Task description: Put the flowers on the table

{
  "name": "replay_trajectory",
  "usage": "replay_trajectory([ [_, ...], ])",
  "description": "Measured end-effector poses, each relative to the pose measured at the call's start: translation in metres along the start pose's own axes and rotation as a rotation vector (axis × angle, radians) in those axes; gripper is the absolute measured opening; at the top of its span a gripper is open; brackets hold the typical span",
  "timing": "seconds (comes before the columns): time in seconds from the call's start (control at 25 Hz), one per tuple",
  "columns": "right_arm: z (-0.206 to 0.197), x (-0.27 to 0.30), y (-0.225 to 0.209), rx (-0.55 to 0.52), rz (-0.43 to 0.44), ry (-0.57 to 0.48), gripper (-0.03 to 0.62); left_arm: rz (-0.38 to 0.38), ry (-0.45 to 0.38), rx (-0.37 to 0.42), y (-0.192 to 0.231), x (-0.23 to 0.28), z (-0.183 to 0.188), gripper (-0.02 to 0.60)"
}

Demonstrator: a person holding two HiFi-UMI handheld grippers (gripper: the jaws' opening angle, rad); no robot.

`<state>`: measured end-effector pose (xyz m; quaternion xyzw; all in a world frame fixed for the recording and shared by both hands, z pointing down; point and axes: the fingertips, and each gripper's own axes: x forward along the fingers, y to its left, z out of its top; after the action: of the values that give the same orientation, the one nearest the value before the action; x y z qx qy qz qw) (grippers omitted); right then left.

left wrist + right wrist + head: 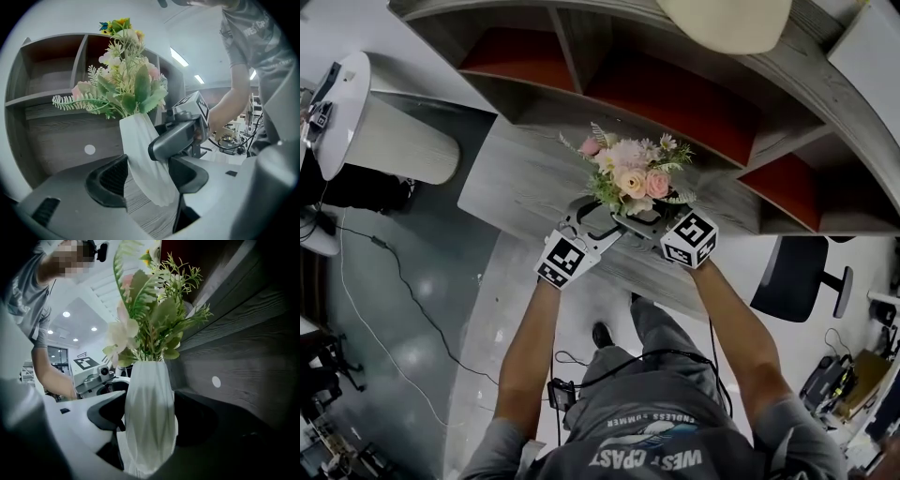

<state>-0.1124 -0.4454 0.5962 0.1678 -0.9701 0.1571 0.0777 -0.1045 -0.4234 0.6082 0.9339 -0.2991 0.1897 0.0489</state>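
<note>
Overhead, the left tool [598,220] reaches in from the left, its jaws set wide and pinching a white vase [140,154]. Its own view shows the vase leaning, mouth up and to the left, base down to the right. At centre, pink and cream flowers [630,176] point up toward the head camera and hide the vase in that view. They sit over the grey wooden counter [516,178], in front of a shelf unit [675,94]. To the right, the right tool [649,225] clamps the same vase from the opposite side. Its view shows the vase upright, long axis vertical, base close to the counter; whether it touches cannot be told.
</note>
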Motion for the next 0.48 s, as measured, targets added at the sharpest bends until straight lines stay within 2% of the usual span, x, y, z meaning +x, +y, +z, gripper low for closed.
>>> replay_trajectory([
  [0.48,-0.031,0.006,-0.018,-0.014,-0.008,0.049,0.334,0.038,0.038,-0.004,0.003,0.02,-0.029,0.281],
])
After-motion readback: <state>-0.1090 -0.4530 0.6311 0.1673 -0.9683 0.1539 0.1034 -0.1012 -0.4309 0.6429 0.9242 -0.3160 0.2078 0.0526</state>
